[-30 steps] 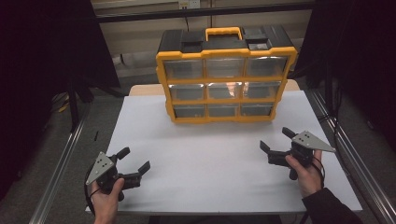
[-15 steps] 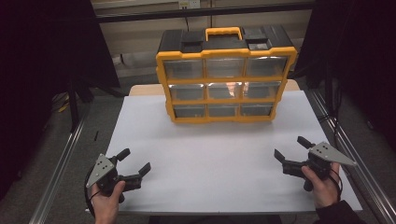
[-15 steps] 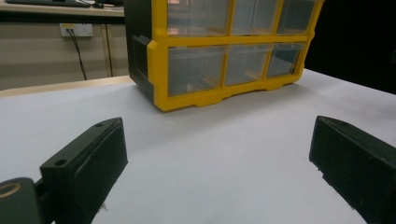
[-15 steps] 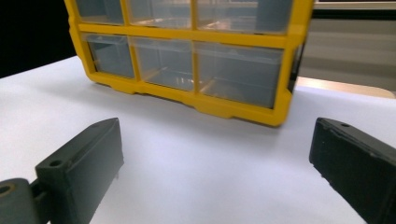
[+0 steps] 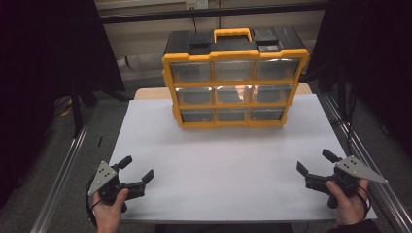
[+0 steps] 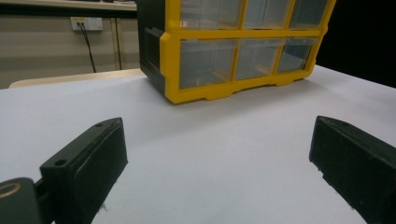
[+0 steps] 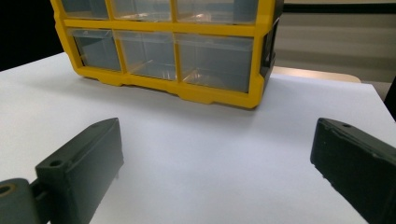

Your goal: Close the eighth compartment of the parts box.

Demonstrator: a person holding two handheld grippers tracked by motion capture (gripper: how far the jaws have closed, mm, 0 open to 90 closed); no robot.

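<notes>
At the near edge of the white surface (image 5: 218,160), the left gripper (image 5: 137,171) sits in a hand at the near left corner, its black fingers (image 6: 86,163) spread wide with nothing between them. The right gripper (image 5: 313,165) is held at the near right corner, its fingers (image 7: 81,163) likewise released and empty. Both point toward the far middle of the surface, where the yellow-and-black plastic organiser case with nine clear drawers (image 5: 233,80) stands upright, well apart from both grippers, its yellow carry handle (image 5: 233,34) on top. All drawers look pushed in.
</notes>
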